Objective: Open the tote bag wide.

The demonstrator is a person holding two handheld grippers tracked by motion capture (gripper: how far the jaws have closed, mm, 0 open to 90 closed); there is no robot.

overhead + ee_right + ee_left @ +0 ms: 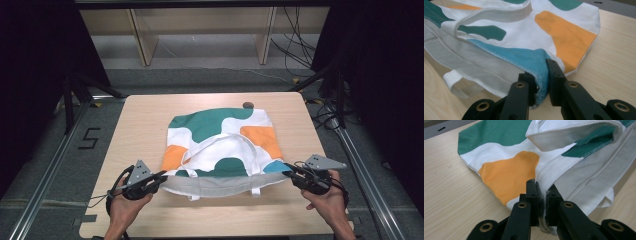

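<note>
Bag (220, 140) flat mid-table (150, 210), mouth toward near edge. Left gripper (162, 176) pinching left mouth corner, right gripper (289, 171) pinching right. Soft, light cloth, will sag; hemmed corners best hold.

A "5" (89, 138) is marked on the floor left of the table (145, 125)

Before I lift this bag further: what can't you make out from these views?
- Inside of the tote bag: high view, hidden by its top layer.
- Small dark thing at the table's far edge: high view, too small to identify.
- Bag corners inside the left gripper and right gripper: covered by the jaws.
</note>
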